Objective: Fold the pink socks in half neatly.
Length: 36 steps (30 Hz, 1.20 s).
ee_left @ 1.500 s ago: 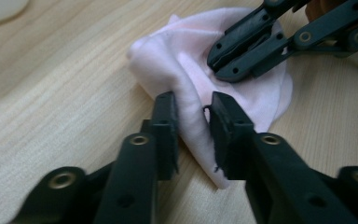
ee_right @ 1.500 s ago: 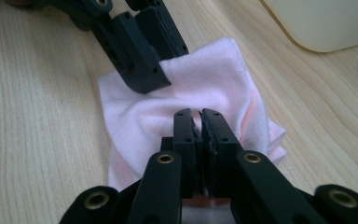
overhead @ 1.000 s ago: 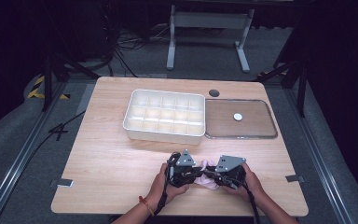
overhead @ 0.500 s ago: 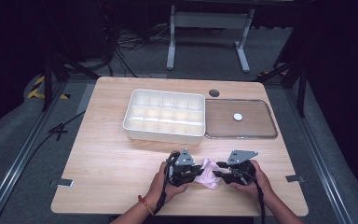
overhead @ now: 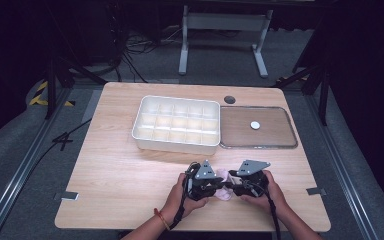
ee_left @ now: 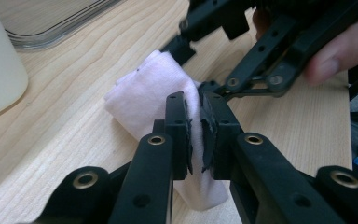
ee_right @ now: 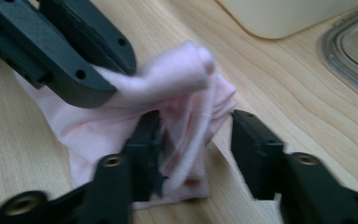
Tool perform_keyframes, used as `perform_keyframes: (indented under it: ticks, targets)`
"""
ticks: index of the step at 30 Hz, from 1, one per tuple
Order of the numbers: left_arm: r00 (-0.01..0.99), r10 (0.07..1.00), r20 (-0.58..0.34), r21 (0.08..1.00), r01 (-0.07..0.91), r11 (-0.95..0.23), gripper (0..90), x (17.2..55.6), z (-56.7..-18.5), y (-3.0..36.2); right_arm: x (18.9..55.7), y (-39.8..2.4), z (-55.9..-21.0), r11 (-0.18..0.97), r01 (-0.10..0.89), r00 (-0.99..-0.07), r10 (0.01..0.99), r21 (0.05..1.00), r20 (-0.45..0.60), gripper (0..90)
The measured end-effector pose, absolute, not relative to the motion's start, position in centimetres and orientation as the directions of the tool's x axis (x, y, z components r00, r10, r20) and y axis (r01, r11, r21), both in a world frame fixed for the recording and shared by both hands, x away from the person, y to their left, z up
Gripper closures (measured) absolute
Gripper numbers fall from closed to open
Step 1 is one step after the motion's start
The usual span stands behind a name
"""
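Where the high view gives me one table point(overhead: 120, 165), one tray point(overhead: 176, 124) and one lid point(overhead: 258, 127) mid-frame, the gripper views show one pink cloth point(ee_left: 156, 88) low-centre: my left gripper point(ee_left: 196, 128) pinching it, my right gripper point(ee_right: 193, 140) just opening, spread around a fold.

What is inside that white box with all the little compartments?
Nothing shows in the white box: the compartments in the high view look bare. The near wall hides the floor of the front row, so something small could lie there. Its clear lid lies beside it.
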<state>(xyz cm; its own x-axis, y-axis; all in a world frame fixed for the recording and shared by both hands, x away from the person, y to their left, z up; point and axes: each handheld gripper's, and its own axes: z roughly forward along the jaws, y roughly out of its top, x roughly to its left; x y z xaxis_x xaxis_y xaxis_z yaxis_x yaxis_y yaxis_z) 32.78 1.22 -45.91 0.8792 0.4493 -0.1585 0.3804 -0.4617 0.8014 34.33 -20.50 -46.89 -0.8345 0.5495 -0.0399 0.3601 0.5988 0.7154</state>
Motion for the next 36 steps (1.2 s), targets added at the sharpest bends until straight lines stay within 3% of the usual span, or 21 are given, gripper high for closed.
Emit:
perform_keyframes:
  ticks: [2,6,12,17,23,27,36]
  targets:
    - [0.877,0.452,-0.164,0.802,0.385,-0.457,82.2,32.9,-45.9,1.4,34.3,-21.5,-46.5,0.566,0.371,-0.827,0.562,0.736,-0.015,51.4]
    - [0.879,0.447,-0.164,0.804,0.382,-0.456,82.2,32.9,-45.8,1.4,34.0,-22.7,-46.2,0.569,0.371,-0.836,0.548,0.734,-0.002,66.8]
    - [0.896,0.416,-0.153,0.810,0.354,-0.467,80.0,32.5,-46.0,0.7,33.9,-21.7,-47.0,0.611,0.349,-0.865,0.503,0.711,-0.008,79.4]
    - [0.899,0.416,-0.138,0.801,0.348,-0.487,80.2,32.4,-46.3,0.2,34.0,-21.7,-47.3,0.592,0.359,-0.861,0.508,0.721,0.012,80.0]
    - [0.902,0.419,-0.107,0.784,0.336,-0.522,79.9,32.2,-46.6,-0.3,34.1,-22.2,-46.8,0.579,0.364,-0.852,0.524,0.730,0.010,74.3]
    - [0.900,0.421,-0.112,0.779,0.343,-0.525,79.5,32.3,-46.8,-0.4,34.2,-23.3,-45.6,0.502,0.371,-0.833,0.551,0.781,0.042,75.3]
    - [0.903,0.417,-0.102,0.769,0.338,-0.543,79.0,32.3,-47.0,-0.7,33.9,-22.6,-44.9,0.470,0.328,-0.842,0.538,0.819,0.028,73.1]
